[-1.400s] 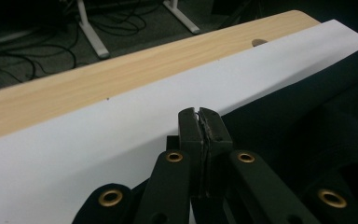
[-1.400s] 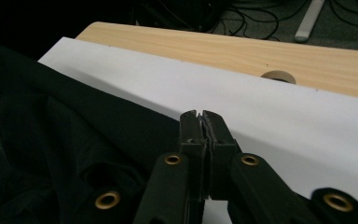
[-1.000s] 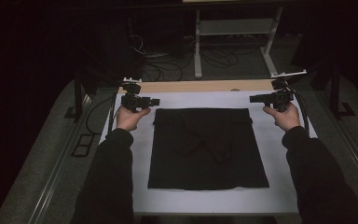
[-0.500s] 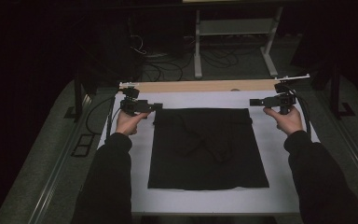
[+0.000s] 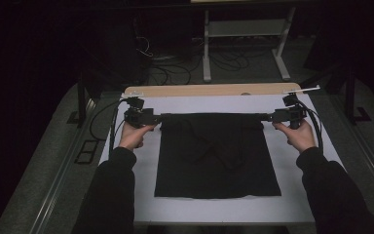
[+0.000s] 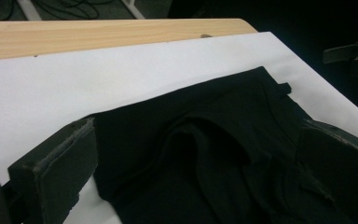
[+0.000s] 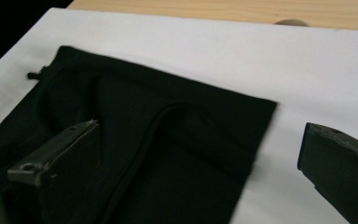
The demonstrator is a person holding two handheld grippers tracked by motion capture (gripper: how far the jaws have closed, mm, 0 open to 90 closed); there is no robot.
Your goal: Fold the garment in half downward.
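Note:
A black cloth [image 5: 216,156] lies folded flat in a rough square on the white sheet [image 5: 214,103]. My left gripper [image 5: 158,118] is at the cloth's far left corner, my right gripper [image 5: 268,117] at its far right corner, and they point toward each other. In the left gripper view the jaws of the left gripper [image 6: 196,158] stand wide with the cloth [image 6: 205,116] lying loose between them. The right gripper [image 7: 200,158] straddles the cloth's corner [image 7: 168,140] the same way. Both pairs of jaws have just been opening, and no pad presses on the fabric.
The white sheet covers the table, and a strip of wooden tabletop [image 5: 209,90] shows at the far edge. Beyond the table are floor cables [image 5: 175,73] and a white metal stand [image 5: 246,29]. The other gripper [image 6: 354,56] shows far right in the left gripper view.
Both hands have slid a little toward the person's side, level with the cloth's far edge. The cloth stays flat on the sheet.

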